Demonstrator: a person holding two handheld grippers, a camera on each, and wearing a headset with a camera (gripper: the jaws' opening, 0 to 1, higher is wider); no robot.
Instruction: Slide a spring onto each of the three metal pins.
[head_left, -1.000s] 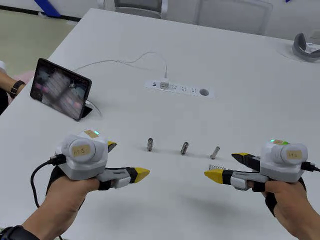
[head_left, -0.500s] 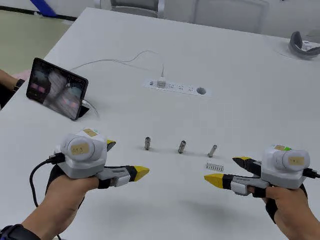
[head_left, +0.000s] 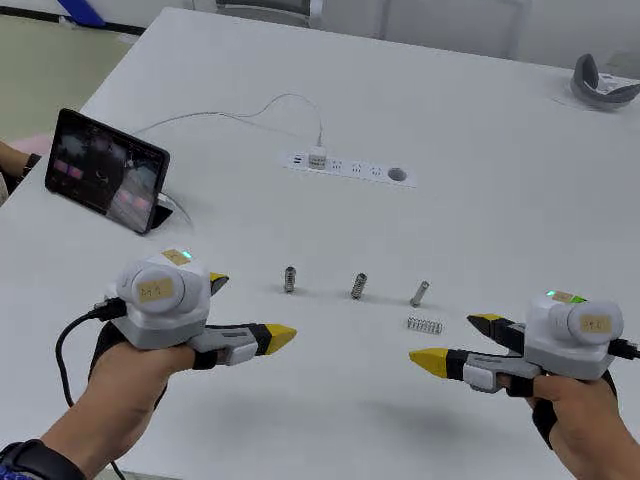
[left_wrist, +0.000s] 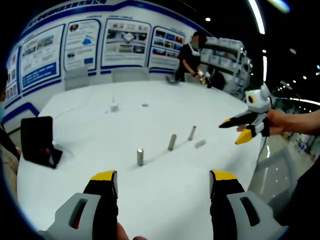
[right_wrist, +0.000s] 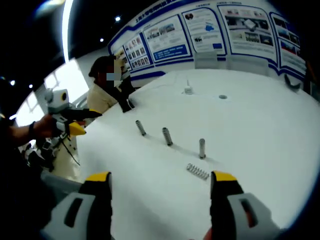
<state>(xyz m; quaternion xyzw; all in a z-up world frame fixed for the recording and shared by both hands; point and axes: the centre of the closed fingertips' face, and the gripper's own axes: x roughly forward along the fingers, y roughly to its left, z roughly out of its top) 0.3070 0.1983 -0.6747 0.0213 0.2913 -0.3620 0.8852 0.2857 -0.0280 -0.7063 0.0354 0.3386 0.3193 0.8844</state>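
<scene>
Head view: my left gripper (head_left: 250, 308) and right gripper (head_left: 450, 338) gape empty; I'd next pinch the last loose silver coil spring (head_left: 424, 324).

White table (head_left: 480, 150); 3 pins (head_left: 359, 285), seemingly silver-grey.

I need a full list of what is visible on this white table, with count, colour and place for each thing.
table: one, white, under everything.
metal pins: three, silver, in a row between the grippers.
loose spring: one, silver, lying flat near the rightmost pin.
tablet: one, black, propped at the left.
power strip: one, white, behind the pins.
curved object: one, grey, far right corner.
left gripper: one, grey with yellow tips, open.
right gripper: one, grey with yellow tips, open.
hands: two, holding the grippers.
</scene>
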